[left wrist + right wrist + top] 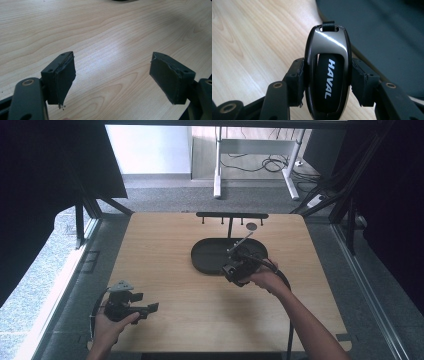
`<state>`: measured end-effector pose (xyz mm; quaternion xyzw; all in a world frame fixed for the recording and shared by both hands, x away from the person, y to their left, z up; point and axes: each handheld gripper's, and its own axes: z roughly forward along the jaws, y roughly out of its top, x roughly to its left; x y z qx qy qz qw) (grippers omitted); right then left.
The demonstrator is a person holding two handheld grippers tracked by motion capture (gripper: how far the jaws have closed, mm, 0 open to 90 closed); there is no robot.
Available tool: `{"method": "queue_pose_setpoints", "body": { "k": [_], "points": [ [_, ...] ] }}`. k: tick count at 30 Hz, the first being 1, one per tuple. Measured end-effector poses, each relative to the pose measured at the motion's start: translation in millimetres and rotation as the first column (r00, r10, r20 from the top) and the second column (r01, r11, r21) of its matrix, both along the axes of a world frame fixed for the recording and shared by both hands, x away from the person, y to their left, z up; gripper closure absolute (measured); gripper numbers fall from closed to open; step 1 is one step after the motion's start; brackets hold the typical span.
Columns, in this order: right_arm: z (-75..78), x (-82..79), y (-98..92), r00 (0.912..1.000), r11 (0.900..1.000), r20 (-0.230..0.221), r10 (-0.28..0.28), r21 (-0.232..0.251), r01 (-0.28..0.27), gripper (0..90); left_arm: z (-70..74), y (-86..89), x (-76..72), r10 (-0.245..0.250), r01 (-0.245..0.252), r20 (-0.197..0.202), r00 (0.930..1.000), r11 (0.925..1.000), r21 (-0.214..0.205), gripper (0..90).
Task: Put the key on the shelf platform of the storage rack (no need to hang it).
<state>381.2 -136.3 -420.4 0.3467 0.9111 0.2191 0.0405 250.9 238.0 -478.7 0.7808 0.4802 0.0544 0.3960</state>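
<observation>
The right gripper [327,82] is clamping a glossy dark car key fob [327,75] between its two black jaws, the pads pressing on the fob's two long sides. In the right gripper view the fob is standing upright, with white "HAVAL" lettering running along its black centre and a short black strap loop [328,25] showing at its top end. Behind it the pale wood surface [249,42] is lying to the left and the dark oval tray [387,37] is lying to the right. In the high view the right gripper [239,266] is sitting at the near edge of that oval tray [207,255], held by the person's right hand [265,279], with its cable trailing back along the forearm. A thin post is rising from the tray to a black horizontal rack bar [232,215] with small pegs, and a round grey tag [251,226] is hanging under it. The left gripper [145,307] is being held by the left hand [107,325] near the front left corner of the surface [165,235], well apart from the tray. In the left gripper view the left gripper [112,75] is showing its jaws spread wide with nothing between them, over bare wood grain.
</observation>
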Motion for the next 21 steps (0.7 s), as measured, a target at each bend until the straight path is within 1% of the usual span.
{"method": "queue_pose_setpoints", "body": {
  "k": [5, 21],
  "points": [
    [3.8, 11.0, -0.7, 0.9997, 0.9996, 0.007, -0.025, 0.014, 0.025, 49.7, -0.4, 0.2, 0.2, -0.003, 0.003, -0.002, 1.0000, 1.0000, 0.001, 21.0],
    [5.0, 30.6, -0.4, 0.9971, 0.9974, 0.024, -0.071, 0.015, 0.071, 49.7, 0.3, 2.0, 0.1, 0.003, -0.003, 0.002, 1.0000, 1.0000, -0.003, 21.0]
  ]
}}
